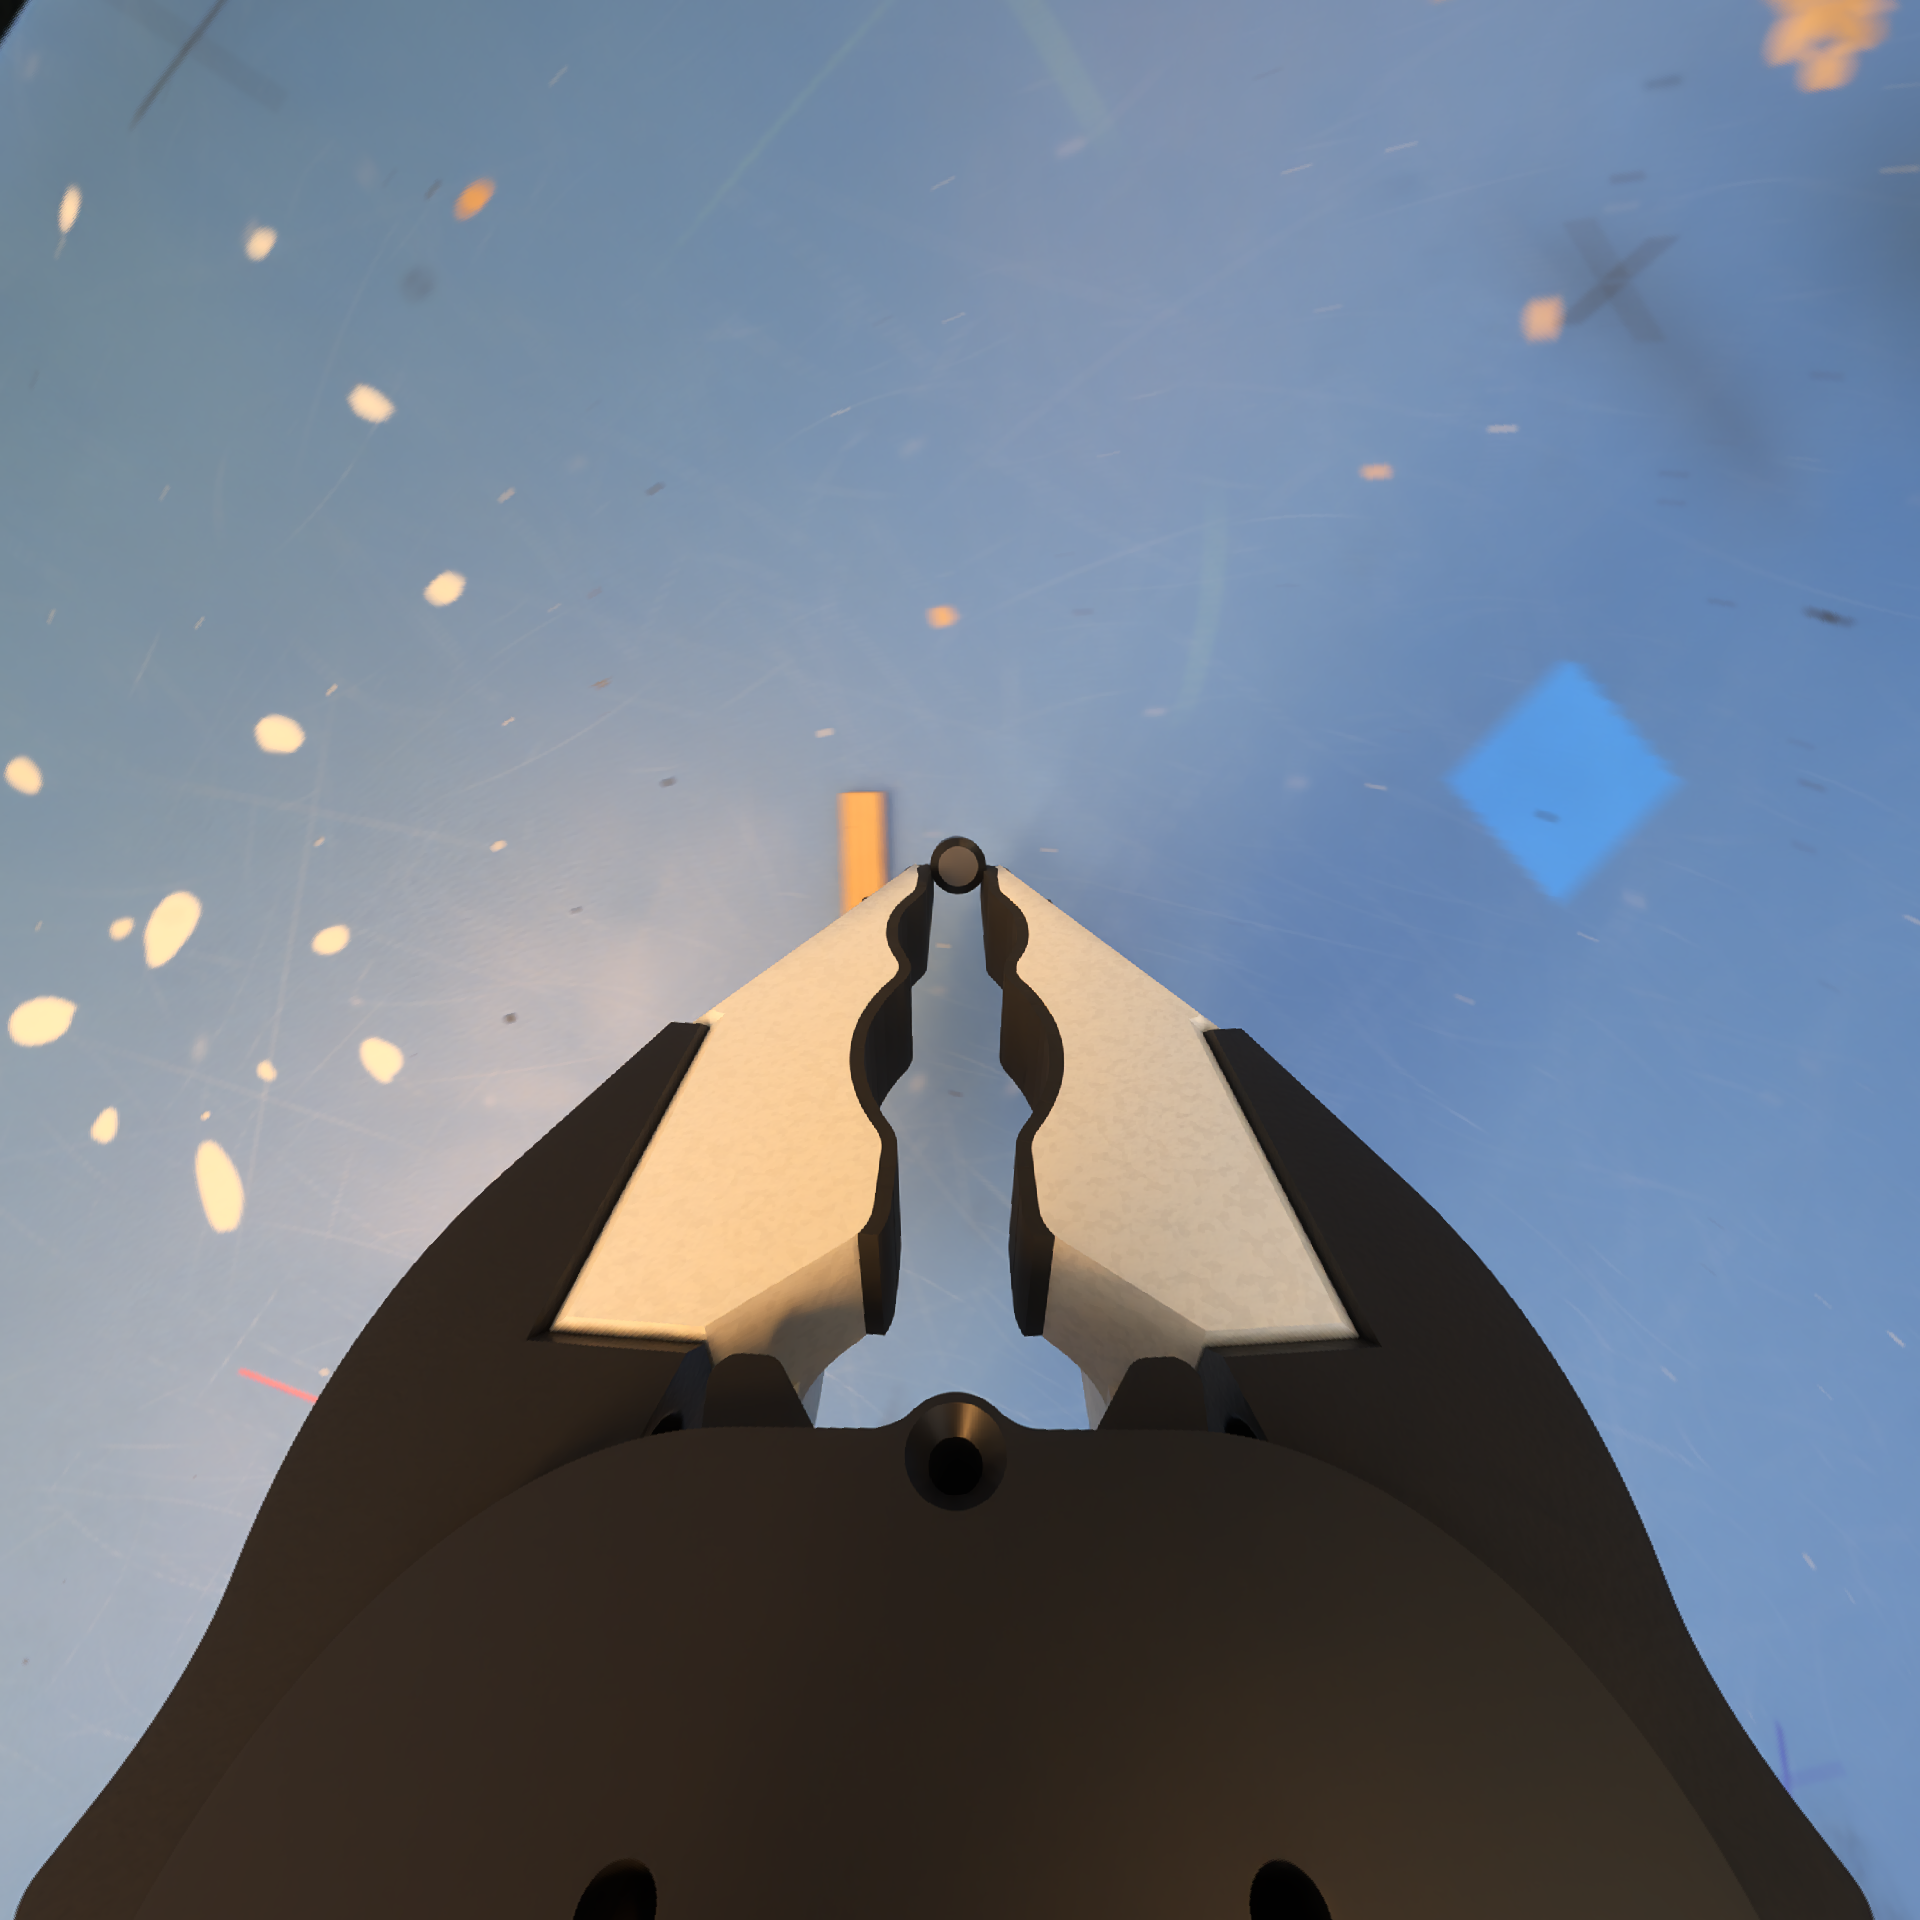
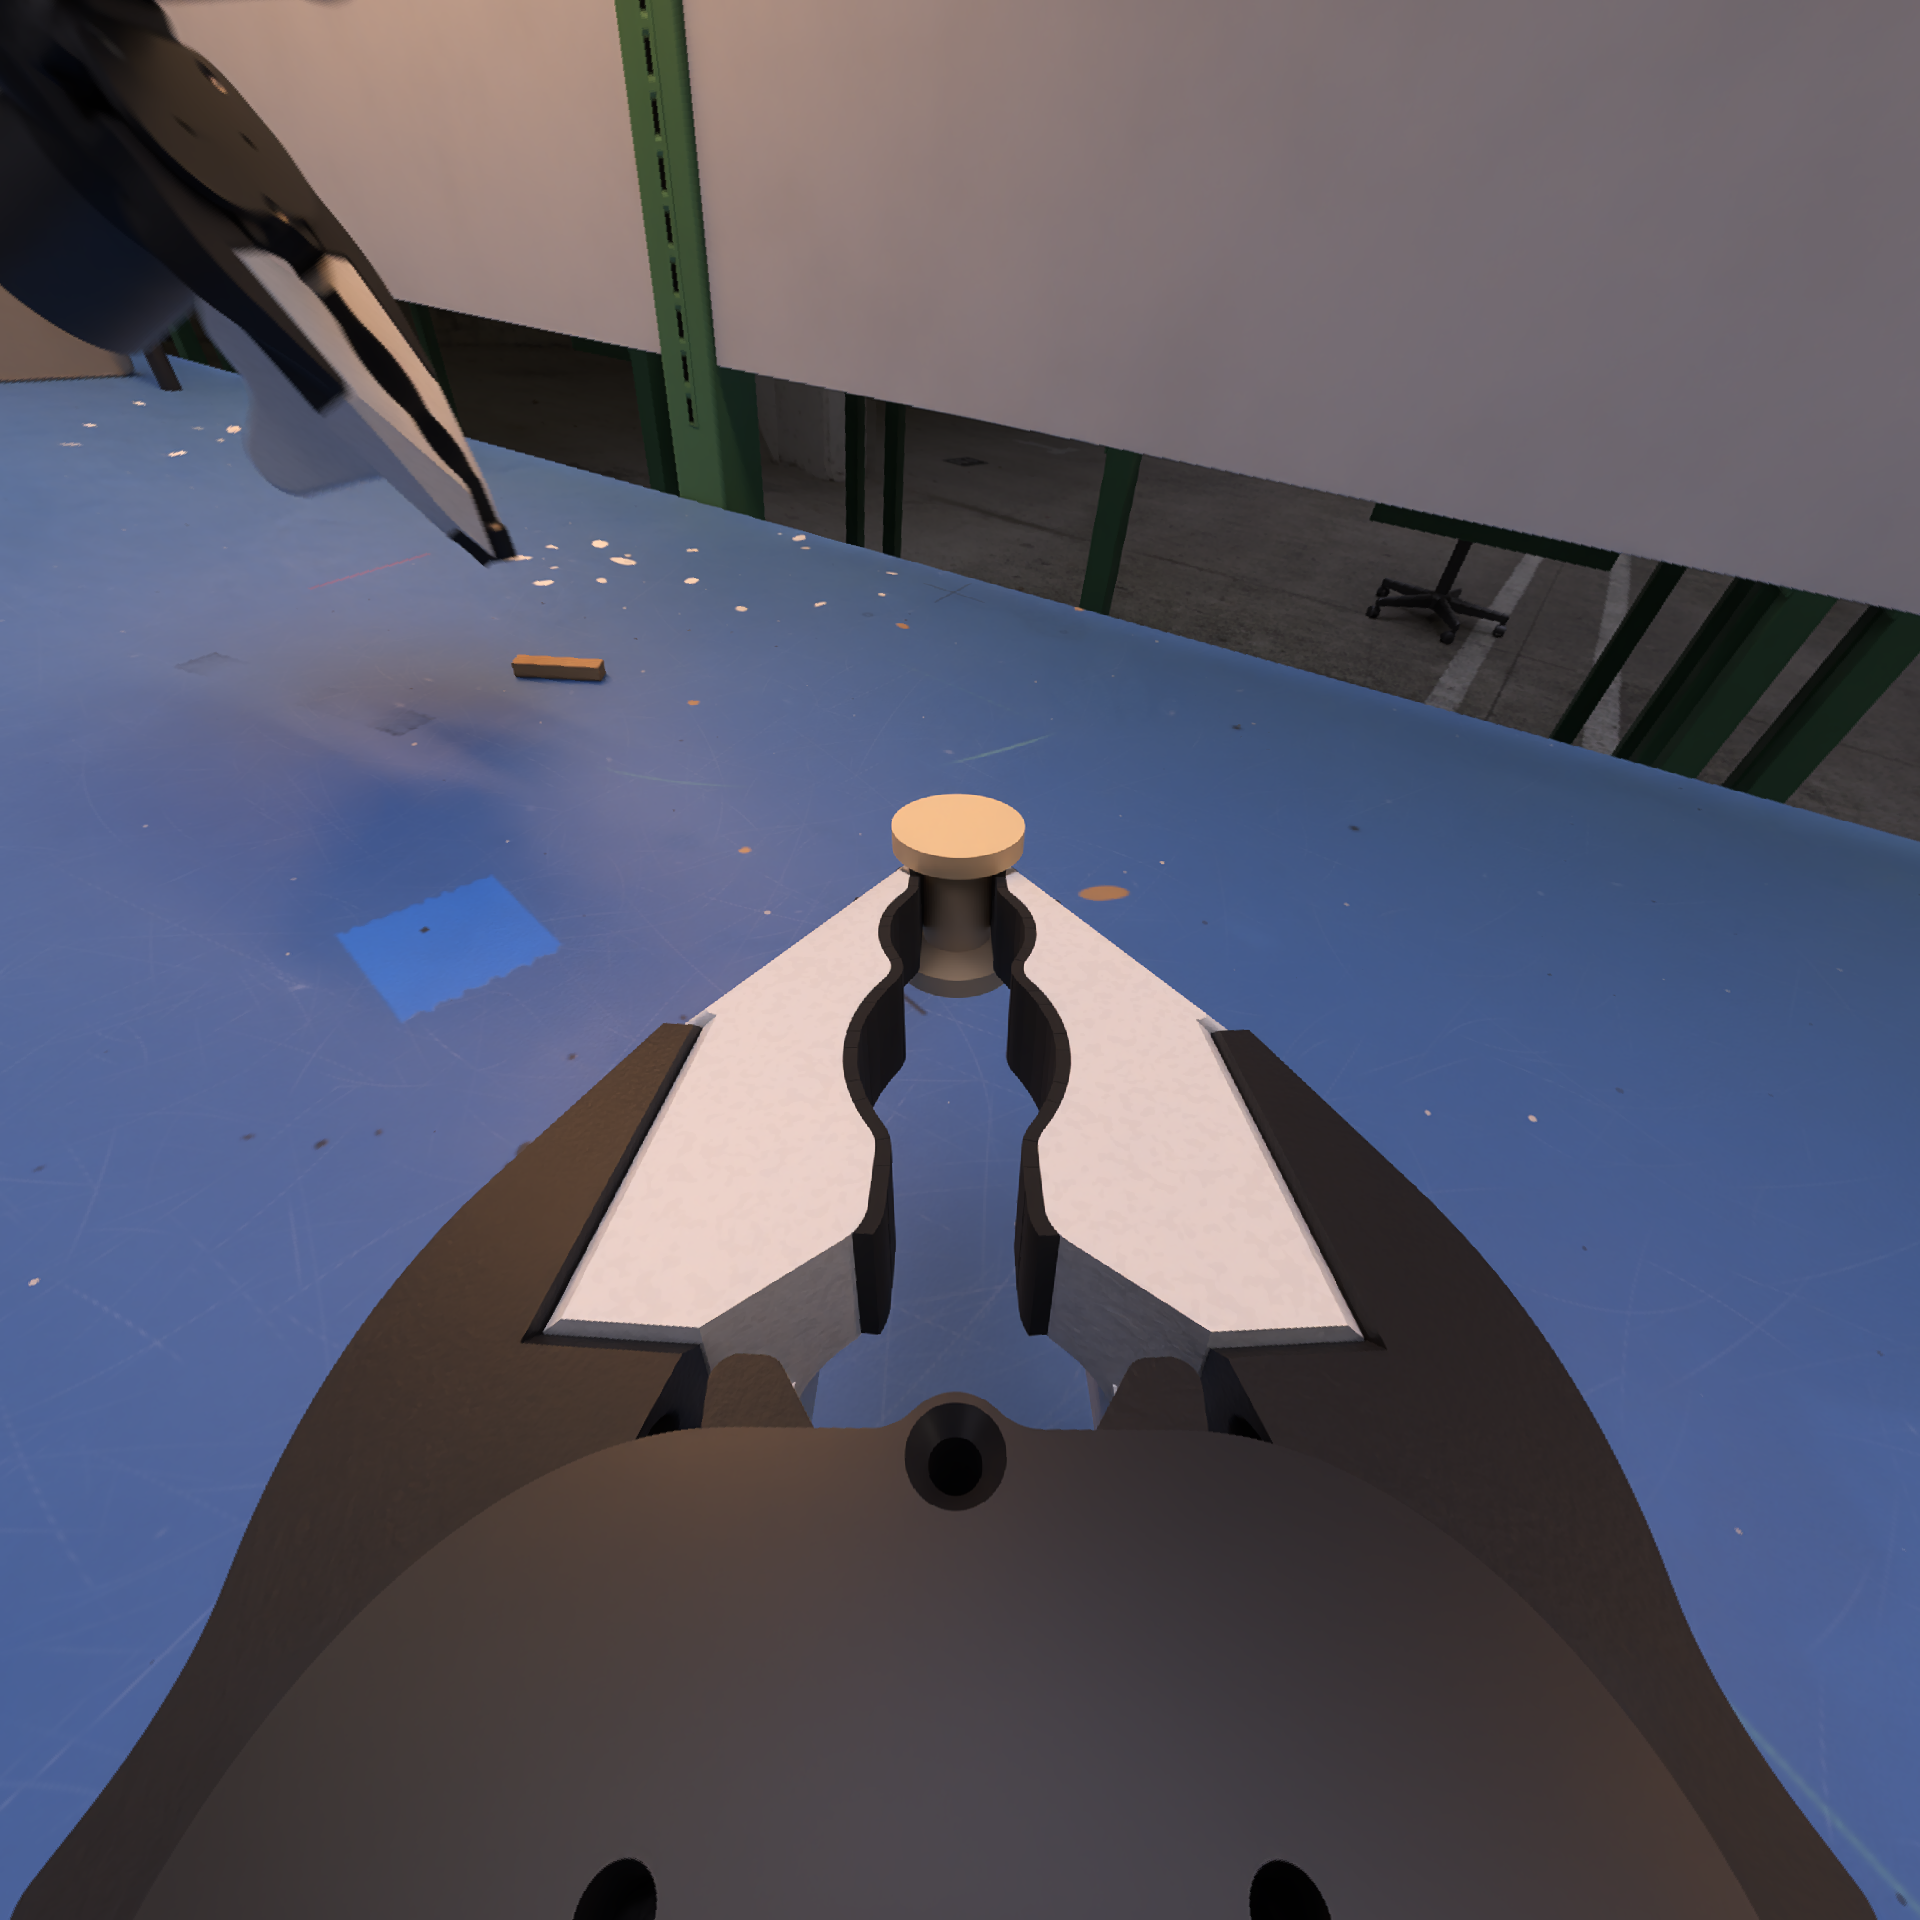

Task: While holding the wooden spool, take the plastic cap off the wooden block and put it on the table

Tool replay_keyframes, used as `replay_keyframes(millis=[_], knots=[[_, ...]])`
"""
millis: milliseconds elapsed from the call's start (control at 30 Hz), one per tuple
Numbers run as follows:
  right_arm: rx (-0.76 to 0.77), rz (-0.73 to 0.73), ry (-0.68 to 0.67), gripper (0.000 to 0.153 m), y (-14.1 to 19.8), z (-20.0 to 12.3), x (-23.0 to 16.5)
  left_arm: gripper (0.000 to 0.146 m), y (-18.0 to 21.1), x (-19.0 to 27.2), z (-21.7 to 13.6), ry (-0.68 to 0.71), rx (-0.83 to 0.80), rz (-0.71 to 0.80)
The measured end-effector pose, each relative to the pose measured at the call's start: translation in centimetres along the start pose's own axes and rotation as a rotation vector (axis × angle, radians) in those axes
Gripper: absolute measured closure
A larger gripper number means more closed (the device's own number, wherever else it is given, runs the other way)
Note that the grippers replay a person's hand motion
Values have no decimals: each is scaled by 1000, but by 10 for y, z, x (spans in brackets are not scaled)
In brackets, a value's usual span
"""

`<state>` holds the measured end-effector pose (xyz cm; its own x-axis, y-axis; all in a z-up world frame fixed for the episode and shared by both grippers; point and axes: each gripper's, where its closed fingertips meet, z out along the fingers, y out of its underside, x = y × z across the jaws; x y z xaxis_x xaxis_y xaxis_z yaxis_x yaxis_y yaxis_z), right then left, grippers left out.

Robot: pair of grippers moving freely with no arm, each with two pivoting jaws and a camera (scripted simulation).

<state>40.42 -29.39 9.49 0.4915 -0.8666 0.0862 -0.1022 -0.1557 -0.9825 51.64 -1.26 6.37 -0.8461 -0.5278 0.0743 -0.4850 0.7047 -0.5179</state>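
Note:
My right gripper (image 2: 957,909) is shut on the waist of the wooden spool (image 2: 957,831), which is upright with a pale round top, low over the blue table (image 2: 1351,1039). My left gripper (image 1: 956,888) is shut on a small round grey plastic cap (image 1: 956,864) at its fingertips and points down at the table. The flat wooden block (image 1: 862,847) lies on the table just left of the cap in that view. In the right wrist view the block (image 2: 558,667) lies bare on the table, and the left gripper (image 2: 488,540) hangs above and behind it, off the surface.
A brighter blue square patch (image 1: 1564,779) marks the table and also shows in the right wrist view (image 2: 449,943). Pale paint flecks (image 1: 171,928) dot the surface. The table's far edge (image 2: 1143,634) runs in front of green uprights (image 2: 665,239), a wall panel and a chair base (image 2: 1439,603).

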Motion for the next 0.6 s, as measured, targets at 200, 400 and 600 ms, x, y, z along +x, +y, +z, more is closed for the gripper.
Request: replay_keyframes(millis=[200, 400, 600], knots=[[-1, -2, -8, 141, 0, 0, -3, 137, 24, 88, -28, 105, 9, 220], [-1, -12, -19, 141, -2, 1, -7, 137, 80, 144, -9, 86, -107, 440], [-1, -8, -19, 141, -2, 0, -7, 137, 110, 167, 6, 100, -178, 479]])
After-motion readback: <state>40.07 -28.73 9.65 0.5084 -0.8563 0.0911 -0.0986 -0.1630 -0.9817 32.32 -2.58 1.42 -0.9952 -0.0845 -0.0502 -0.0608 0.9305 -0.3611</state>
